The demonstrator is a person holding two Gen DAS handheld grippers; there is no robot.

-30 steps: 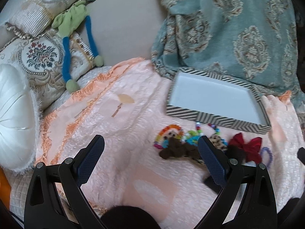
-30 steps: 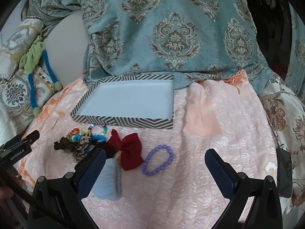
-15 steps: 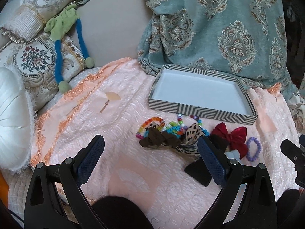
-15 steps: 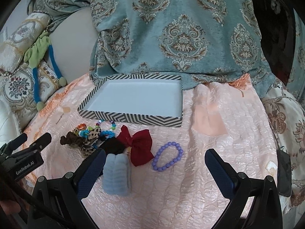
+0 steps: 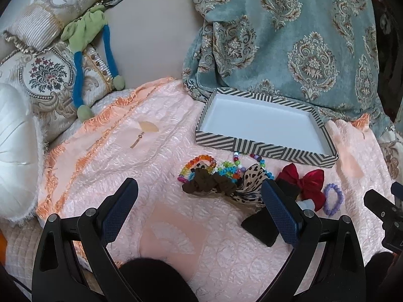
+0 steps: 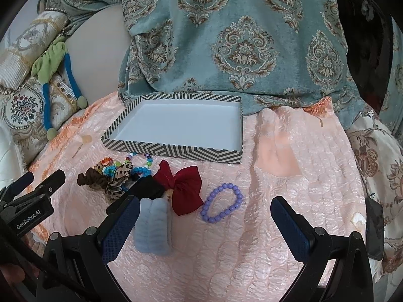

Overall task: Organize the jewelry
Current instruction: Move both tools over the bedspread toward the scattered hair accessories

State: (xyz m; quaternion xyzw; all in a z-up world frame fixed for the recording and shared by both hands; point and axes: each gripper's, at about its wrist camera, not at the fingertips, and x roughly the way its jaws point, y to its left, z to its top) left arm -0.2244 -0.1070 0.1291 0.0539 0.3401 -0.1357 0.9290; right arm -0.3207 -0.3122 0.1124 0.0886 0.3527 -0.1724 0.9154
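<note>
Peach quilted bedding [image 6: 289, 201] covers the seat before us, backed by a teal patterned throw [image 6: 239, 37]; at far left lie embroidered cushions [image 5: 42, 80] and a green-and-blue soft toy [image 5: 85, 32]. Our left gripper [image 5: 199, 206] hangs above the quilt with its jaws spread wide and nothing between them; its right finger overlaps the near edge of the jewelry heap in the left wrist view. Moving right, we see that heap just in front of the tray: a rainbow bead bracelet [image 5: 196, 163], a brown scrunchie [image 5: 204, 186], a leopard-print bow [image 5: 252, 181], more colored beads [image 6: 141, 163], a black hair tie [image 6: 148, 188], then a dark red bow [image 6: 186, 188] and, just beside it, a purple bead bracelet [image 6: 223, 202] lying alone on the quilt; a pale blue fuzzy clip [image 6: 152, 229] sits nearest us, touching the black piece. Behind them stands a striped tray [image 6: 176, 152] with a white floor, holding nothing. Our right gripper [image 6: 204, 229] hovers low, its jaws likewise released and wide, the blue clip just beside its left finger [image 6: 121, 226] and the purple bracelet framed between the two fingers.
</note>
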